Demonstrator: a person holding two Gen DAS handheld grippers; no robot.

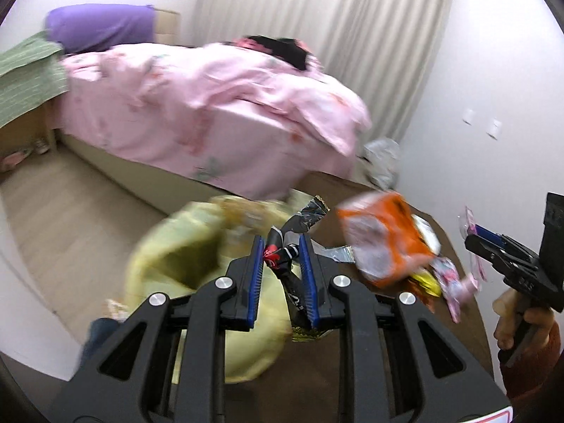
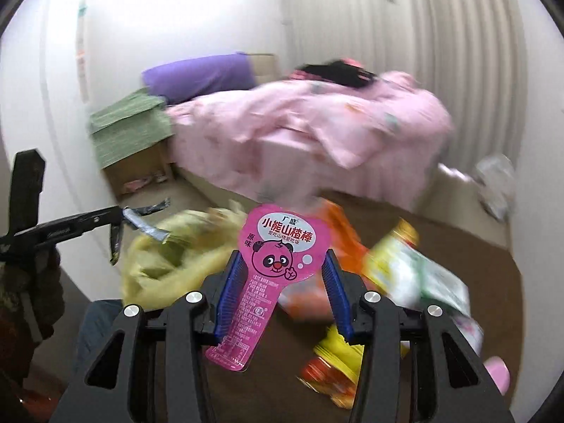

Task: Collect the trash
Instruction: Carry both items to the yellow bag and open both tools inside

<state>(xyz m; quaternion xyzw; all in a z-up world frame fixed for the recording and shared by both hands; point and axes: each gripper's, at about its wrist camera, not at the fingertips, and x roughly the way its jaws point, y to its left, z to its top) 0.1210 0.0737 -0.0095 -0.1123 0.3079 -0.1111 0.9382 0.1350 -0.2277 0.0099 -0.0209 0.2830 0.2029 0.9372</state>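
Note:
My left gripper (image 1: 282, 238) is shut on a crumpled black wrapper with red print (image 1: 280, 259), held in the air above a yellow-green bag (image 1: 183, 246). In the right wrist view the left gripper (image 2: 118, 220) is at the left with the wrapper's silver end (image 2: 148, 229) sticking out. My right gripper (image 2: 282, 255) is shut on a pink panda snack wrapper (image 2: 282, 243), its edges against both blue pads. The right gripper (image 1: 484, 234) also shows at the right edge of the left wrist view, held by a hand.
More wrappers lie on the brown table (image 1: 317, 370): an orange packet (image 1: 384, 239), a yellow-green packet (image 2: 416, 268) and a red-yellow one (image 2: 331, 366). Beyond stands a bed with a pink quilt (image 1: 211, 105). A clear plastic bag (image 1: 382, 158) lies by the wall.

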